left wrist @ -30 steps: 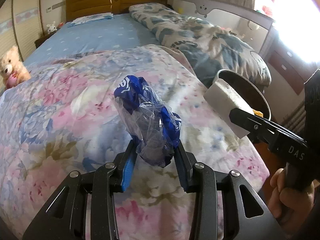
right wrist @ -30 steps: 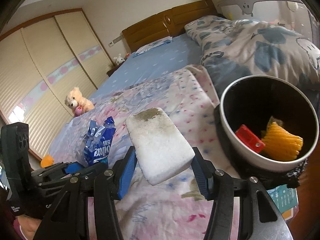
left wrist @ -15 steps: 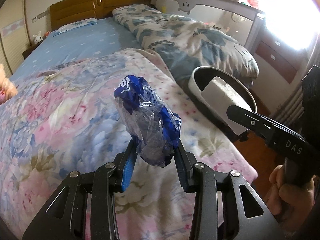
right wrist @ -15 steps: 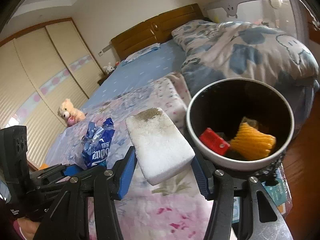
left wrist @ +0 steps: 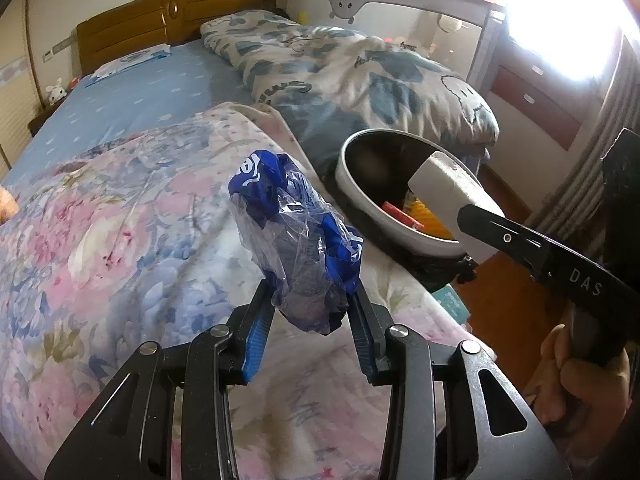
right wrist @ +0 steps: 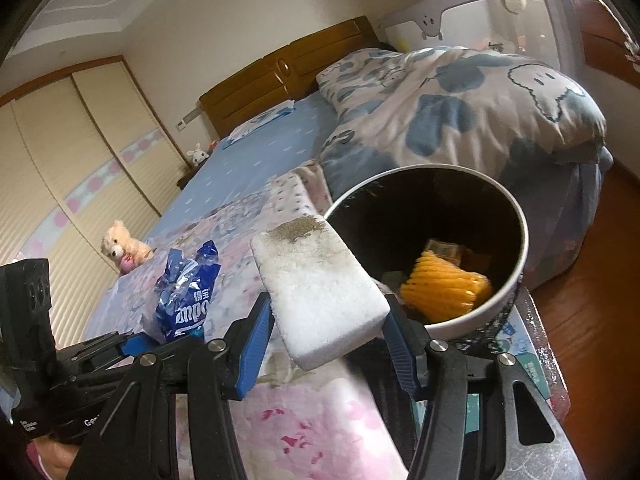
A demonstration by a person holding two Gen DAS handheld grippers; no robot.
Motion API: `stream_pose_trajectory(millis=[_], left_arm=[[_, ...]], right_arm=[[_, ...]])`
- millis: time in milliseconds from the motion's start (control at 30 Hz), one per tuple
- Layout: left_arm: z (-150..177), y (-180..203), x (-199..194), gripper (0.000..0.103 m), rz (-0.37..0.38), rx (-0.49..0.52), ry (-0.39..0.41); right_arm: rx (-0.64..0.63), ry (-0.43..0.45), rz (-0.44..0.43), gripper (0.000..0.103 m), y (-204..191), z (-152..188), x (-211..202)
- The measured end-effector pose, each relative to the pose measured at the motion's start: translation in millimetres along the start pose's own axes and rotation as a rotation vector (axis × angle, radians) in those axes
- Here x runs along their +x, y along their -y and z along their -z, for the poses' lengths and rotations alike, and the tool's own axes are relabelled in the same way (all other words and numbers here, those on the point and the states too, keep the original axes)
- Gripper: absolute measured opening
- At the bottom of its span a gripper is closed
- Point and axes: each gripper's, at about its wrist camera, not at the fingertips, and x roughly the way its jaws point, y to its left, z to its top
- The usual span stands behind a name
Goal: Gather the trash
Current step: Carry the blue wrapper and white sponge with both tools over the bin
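While my left gripper (left wrist: 308, 312) pinches a blue wrapper (left wrist: 298, 236), only my right gripper's (right wrist: 328, 336) camera shows the sponge (right wrist: 320, 292) clamped beside the bin (right wrist: 516, 280).

The white foam block (left wrist: 448, 188) covers part of the trash bin (left wrist: 352, 184) opening in the left wrist view, and the red item (left wrist: 398, 213) and yellow item (left wrist: 424, 216) inside show only partly. The window (left wrist: 568, 20) is blown out. The teddy bear (left wrist: 7, 206) is cut off by the picture's edge. In the right wrist view the bin's far inside (right wrist: 420, 208) is too dark to read.
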Motion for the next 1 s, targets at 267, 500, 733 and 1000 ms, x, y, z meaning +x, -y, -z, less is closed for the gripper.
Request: stream_pose_trajectory(millis=[267,500,733,1000], left_arm=[[-5.2,14.4,3.9,0.036,0.021,0.026,-0.003],[-12.2,29.2,7.7,0.036,0.049,0.045,0.001],[-18.3,42.8,11.2,0.036,0.069,0.070,0.002],[-24.6,53.7,19.6,0.036,0.080,0.088,-0.007]], right_arm=[[0.024,0.008,0.017,0.055,15.2,-0.2,-6.1],[0.033,0.011,0.032,0.055,24.0,-2.0,-9.3],[0.041,0.017,0.050,0.055,34.5,-5.7,-12.2],[0.052,0.016,0.069,0.055,47.1,-12.2,-11.3]])
